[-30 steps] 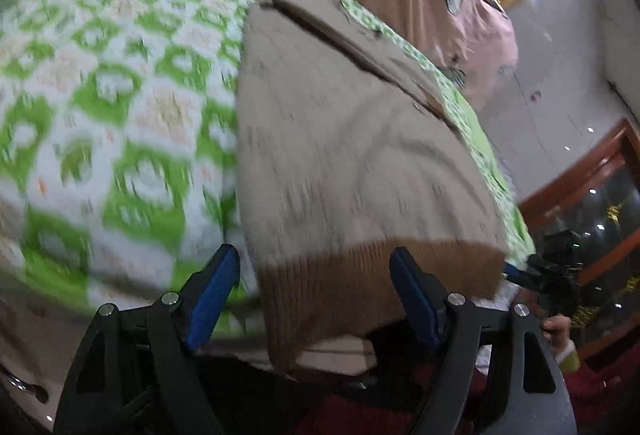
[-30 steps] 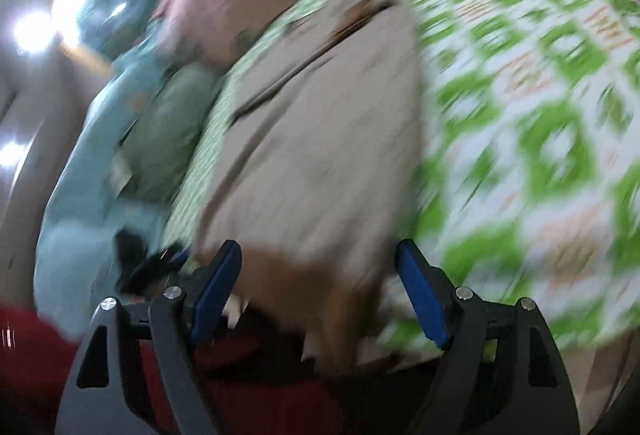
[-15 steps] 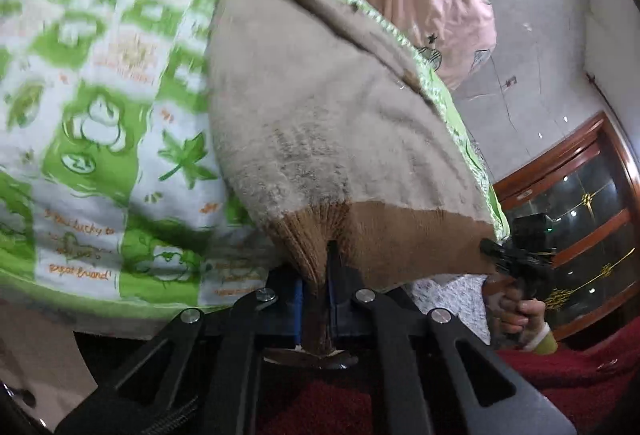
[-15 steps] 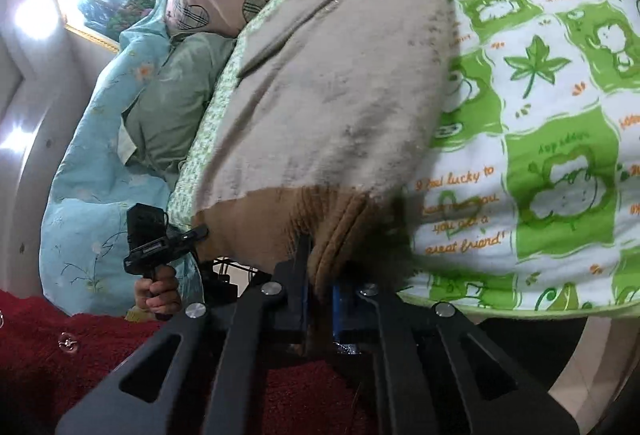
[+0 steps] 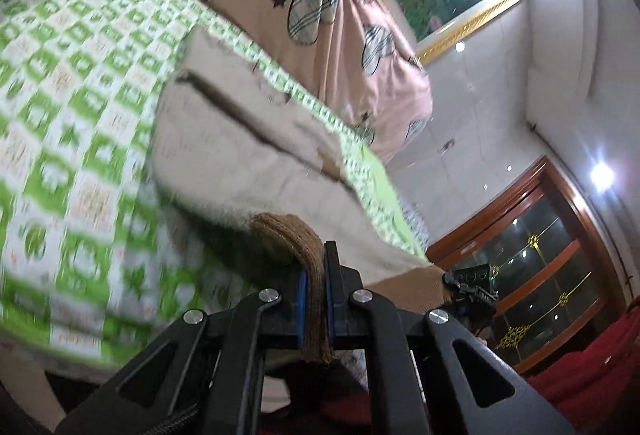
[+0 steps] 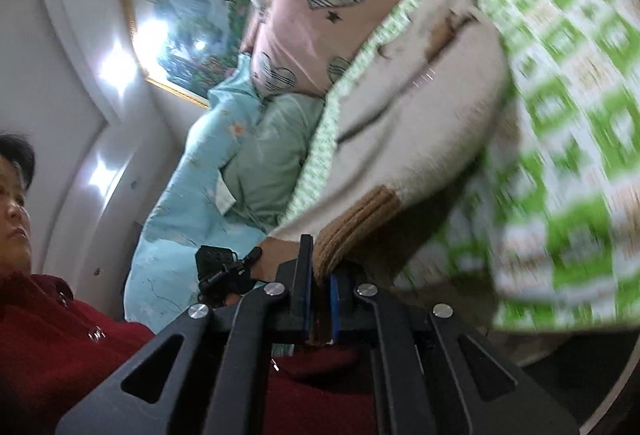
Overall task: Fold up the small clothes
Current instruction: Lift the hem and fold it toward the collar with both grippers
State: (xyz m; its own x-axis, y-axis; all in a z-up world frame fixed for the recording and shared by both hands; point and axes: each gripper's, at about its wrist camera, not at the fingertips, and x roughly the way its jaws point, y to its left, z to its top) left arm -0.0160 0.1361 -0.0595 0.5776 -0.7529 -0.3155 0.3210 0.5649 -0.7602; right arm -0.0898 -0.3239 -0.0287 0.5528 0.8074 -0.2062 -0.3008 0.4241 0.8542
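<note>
No legible text anywhere.

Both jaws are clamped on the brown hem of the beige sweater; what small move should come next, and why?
Probably carry the hem up and forward toward the collar end. The left gripper and right gripper each pinch the ribbed brown hem, already raised off the green checked sheet, while the rest of the beige sweater lies flat.

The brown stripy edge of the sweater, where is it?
In both views the brown ribbed hem is at the near edge of the bed, pinched by the left gripper and the right gripper.
</note>
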